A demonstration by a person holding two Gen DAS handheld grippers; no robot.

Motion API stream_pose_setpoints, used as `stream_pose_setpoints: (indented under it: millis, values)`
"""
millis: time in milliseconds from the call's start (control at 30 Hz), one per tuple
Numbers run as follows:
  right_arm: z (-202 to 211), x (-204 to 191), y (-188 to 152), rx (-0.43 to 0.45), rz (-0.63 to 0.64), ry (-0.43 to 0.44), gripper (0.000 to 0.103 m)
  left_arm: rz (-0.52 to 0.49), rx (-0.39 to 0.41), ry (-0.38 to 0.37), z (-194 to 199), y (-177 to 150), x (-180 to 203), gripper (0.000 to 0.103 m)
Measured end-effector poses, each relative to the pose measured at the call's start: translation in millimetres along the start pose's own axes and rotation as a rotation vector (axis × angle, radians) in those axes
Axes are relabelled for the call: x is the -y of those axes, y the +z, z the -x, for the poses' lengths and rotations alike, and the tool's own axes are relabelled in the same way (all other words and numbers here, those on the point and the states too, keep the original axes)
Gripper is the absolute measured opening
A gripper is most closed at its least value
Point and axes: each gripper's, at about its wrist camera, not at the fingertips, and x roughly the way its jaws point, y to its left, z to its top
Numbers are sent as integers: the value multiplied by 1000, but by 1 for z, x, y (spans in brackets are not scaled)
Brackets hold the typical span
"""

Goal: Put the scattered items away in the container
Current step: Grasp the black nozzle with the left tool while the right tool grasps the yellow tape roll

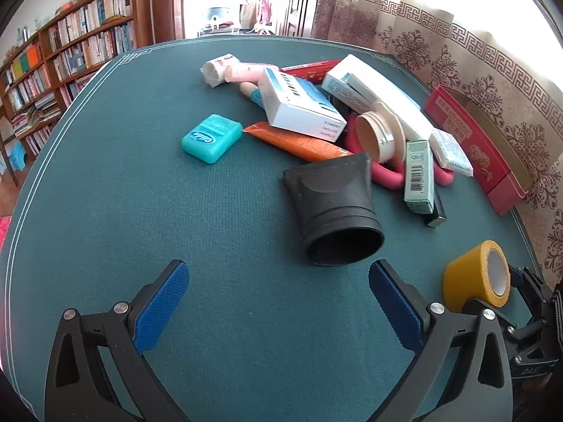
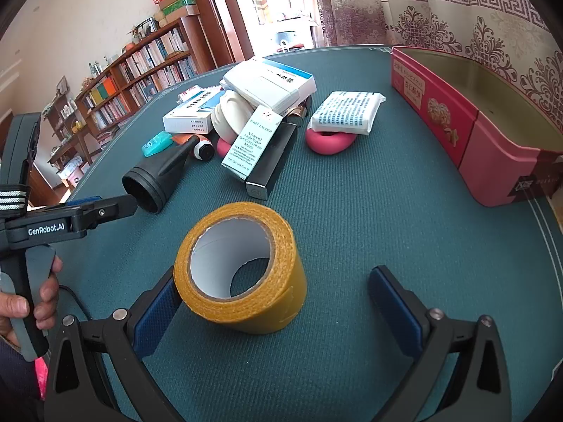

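Observation:
A yellow tape roll [image 2: 242, 270] lies on its side on the green table mat, between the fingers of my right gripper [image 2: 274, 279]. That gripper is open: its left pad sits at the roll's edge and its right pad is well clear. My left gripper [image 1: 278, 274] is open with nothing in it, just short of a black nozzle [image 1: 334, 207]. The pink tin container [image 2: 457, 123] stands open at the right edge, its visible inside bare. In the right wrist view, the left gripper [image 2: 116, 207] is held by a hand [image 2: 35, 292] beside the nozzle [image 2: 155, 179].
A heap lies beyond the nozzle: a teal floss box [image 1: 211, 137], an orange tube [image 1: 295, 142], white cartons [image 1: 302, 102], a cream jar [image 1: 376, 137], a pale green carton [image 2: 253, 140], pink rings [image 2: 327, 140] and a tissue pack [image 2: 345, 110]. Bookshelves stand left.

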Motion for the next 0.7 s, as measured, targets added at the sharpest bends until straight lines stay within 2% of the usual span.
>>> stream_pose_setpoints:
  millis: [100,233,400,467,600,667,700]
  values:
    - [-1,0,0,1,0,1,103,-8,21,16,-2,9,12,103]
    - [-1,1,0,3,-2,4,103,13,0,54,-17,20,16,103]
    - [-2,1,0,4,-4,6,103,56,-29,45,-36,22,10,103]
    - [-2,1,0,5,-4,6,103,52,-24,65,-39,22,9,102]
    - [-2,1,-1,4,-2,3,103,4,1,106,-40,23,16,86]
    - [-2,2,-1,4,0,1,103,-12,16,117,-39,24,18,70]
    - [-2,2,-1,5,0,1,103,-15,23,114,-38,24,19,65]
